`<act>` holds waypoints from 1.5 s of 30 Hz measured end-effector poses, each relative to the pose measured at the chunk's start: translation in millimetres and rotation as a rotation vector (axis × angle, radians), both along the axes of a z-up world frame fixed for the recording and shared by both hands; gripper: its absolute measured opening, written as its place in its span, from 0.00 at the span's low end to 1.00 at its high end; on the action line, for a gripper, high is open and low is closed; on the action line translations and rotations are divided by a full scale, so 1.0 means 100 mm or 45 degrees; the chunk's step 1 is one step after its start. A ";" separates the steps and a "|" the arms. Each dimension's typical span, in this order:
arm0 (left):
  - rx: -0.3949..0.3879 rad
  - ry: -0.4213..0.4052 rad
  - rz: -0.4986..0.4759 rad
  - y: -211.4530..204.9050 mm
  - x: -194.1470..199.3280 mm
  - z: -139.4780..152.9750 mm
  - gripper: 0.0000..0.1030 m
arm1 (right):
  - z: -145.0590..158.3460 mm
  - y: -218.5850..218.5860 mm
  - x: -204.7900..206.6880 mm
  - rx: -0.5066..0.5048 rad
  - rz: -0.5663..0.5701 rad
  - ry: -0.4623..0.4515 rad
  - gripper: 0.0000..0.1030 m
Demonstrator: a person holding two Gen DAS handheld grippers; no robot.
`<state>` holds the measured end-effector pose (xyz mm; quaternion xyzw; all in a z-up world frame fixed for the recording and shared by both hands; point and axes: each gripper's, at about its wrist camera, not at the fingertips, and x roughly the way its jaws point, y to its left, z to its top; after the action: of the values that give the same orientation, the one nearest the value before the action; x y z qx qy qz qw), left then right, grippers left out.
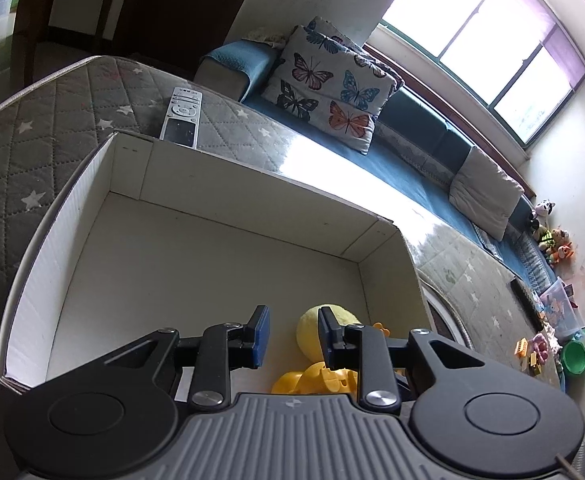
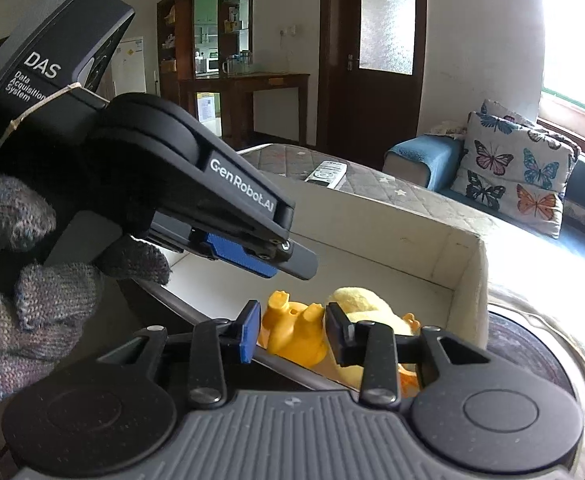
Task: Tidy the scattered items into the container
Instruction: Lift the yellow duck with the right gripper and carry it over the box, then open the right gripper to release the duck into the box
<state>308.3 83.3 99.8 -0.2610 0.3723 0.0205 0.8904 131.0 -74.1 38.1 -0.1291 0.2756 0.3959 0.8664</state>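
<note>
A white cardboard box (image 1: 232, 200) stands open on the grey quilted surface. In its near corner lie a yellow plush duck (image 1: 308, 332) and a yellow plastic animal toy (image 1: 312, 380). My left gripper (image 1: 292, 320) hangs over the box, shut down to a narrow gap with nothing in it. In the right wrist view the left gripper (image 2: 292, 264) reaches in from the left, held by a gloved hand (image 2: 20, 300). My right gripper (image 2: 292, 328) sits at the box's near rim, its pads against both sides of the plastic toy (image 2: 292, 340). The duck (image 2: 356, 300) lies just right of it.
A silver remote (image 1: 182, 118) lies on the star-patterned quilt (image 1: 52, 120) beyond the box's far wall (image 2: 412, 248). Behind is a blue sofa with a butterfly pillow (image 1: 324, 84). Small toys and a green bowl (image 1: 574, 356) crowd the far right.
</note>
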 end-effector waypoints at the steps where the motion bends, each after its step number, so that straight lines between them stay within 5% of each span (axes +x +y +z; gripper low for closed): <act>1: 0.001 -0.002 0.004 0.00 -0.01 0.01 0.27 | 0.01 -0.01 -0.01 0.002 -0.002 -0.003 0.34; 11: 0.006 -0.018 0.030 -0.01 -0.14 0.07 0.27 | 0.05 -0.06 -0.04 0.028 -0.064 0.037 0.33; 23: 0.003 -0.027 0.097 0.15 -0.25 0.11 0.28 | 0.09 0.07 -0.10 0.068 0.020 0.049 0.33; 45: 0.034 -0.049 -0.078 -0.52 -0.56 0.22 0.30 | 0.15 -0.66 -0.66 -0.001 -0.103 -0.035 0.49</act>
<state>251.9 31.4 121.6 -0.2380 0.3626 -0.0067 0.9010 64.9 -139.9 52.7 -0.1236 0.2688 0.3588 0.8853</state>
